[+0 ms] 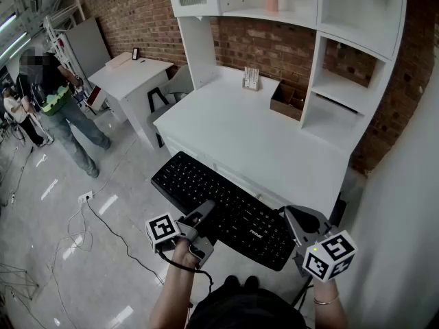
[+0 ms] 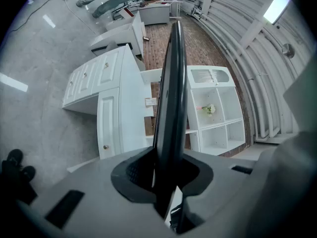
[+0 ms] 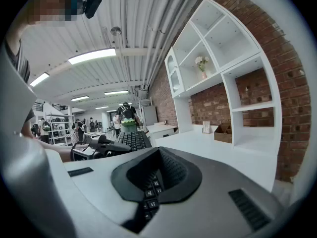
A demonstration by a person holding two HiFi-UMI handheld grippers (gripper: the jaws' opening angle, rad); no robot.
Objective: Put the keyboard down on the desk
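The black keyboard (image 1: 226, 208) is not yet down: held in the air by the white desk's (image 1: 260, 139) near edge, it is clamped by the left gripper (image 1: 204, 211) along its near side and the right gripper (image 1: 291, 219) at its right end, so carrying it over the desktop and lowering it remain.

The keyboard (image 1: 206, 190) hangs before the desk (image 1: 260, 136), shelves (image 1: 346, 91) standing at its back.

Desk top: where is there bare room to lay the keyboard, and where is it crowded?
The desk is bare from its front edge, near the held keyboard, back to the rear row. That wide white patch is free. Crowded only at the back: a small rack and a brown box beside the shelf unit.
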